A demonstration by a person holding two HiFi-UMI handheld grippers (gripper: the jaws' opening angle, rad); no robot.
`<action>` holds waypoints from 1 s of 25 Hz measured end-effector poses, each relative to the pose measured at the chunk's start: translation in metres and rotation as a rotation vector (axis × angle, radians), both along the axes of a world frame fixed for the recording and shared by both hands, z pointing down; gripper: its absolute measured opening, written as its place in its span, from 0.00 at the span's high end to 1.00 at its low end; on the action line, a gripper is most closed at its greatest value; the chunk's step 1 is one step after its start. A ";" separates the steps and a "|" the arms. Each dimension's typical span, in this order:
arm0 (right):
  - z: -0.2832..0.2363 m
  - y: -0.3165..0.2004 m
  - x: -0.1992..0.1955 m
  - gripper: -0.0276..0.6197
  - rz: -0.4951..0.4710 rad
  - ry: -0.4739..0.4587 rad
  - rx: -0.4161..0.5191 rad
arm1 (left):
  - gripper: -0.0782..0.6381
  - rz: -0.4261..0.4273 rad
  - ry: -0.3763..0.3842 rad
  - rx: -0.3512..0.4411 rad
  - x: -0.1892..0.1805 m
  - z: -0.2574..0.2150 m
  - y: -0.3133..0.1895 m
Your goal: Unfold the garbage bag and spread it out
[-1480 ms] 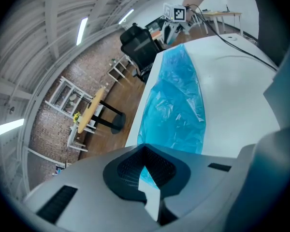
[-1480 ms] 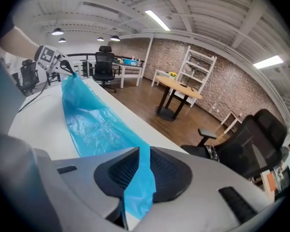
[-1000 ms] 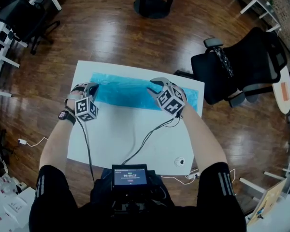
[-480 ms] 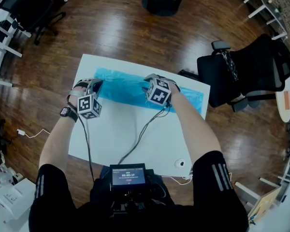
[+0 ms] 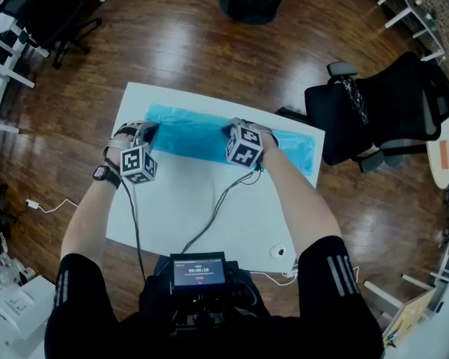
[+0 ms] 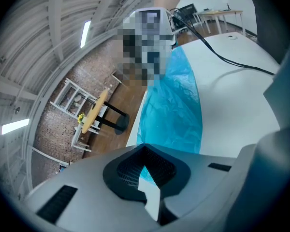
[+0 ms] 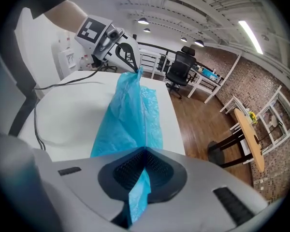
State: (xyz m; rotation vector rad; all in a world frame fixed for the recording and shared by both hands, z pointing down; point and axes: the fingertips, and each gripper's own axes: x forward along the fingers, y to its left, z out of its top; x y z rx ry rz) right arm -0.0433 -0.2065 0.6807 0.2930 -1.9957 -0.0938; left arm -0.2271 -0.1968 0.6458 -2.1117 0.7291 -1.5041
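Two grips | left claw (image 5: 147,132) pinching crinkly thin blue bag (image 5: 194,137) | right claw (image 5: 229,132) just closed on it

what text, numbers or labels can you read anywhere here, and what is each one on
The small screen at the bottom of the head view: a timer-like row of digits, too small to read surely.
The marker cube of the left gripper and the one on the right gripper: black-and-white square patterns, no letters or numbers.
The garbage bag: no print visible.
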 end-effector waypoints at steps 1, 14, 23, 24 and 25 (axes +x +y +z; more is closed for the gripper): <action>-0.002 0.002 0.000 0.92 0.001 0.000 0.006 | 0.89 0.001 -0.001 0.003 0.000 -0.001 0.001; -0.049 0.044 0.004 0.91 0.096 0.019 0.197 | 0.89 -0.009 0.041 0.036 -0.003 -0.013 0.032; -0.071 0.077 0.009 0.91 0.178 0.039 0.314 | 0.89 -0.010 0.064 0.094 0.003 -0.033 0.065; -0.071 0.080 0.010 0.91 0.184 0.045 0.331 | 0.89 -0.007 0.060 0.103 0.003 -0.034 0.069; -0.072 0.084 0.012 0.91 0.191 0.052 0.349 | 0.89 -0.003 0.055 0.113 0.004 -0.035 0.074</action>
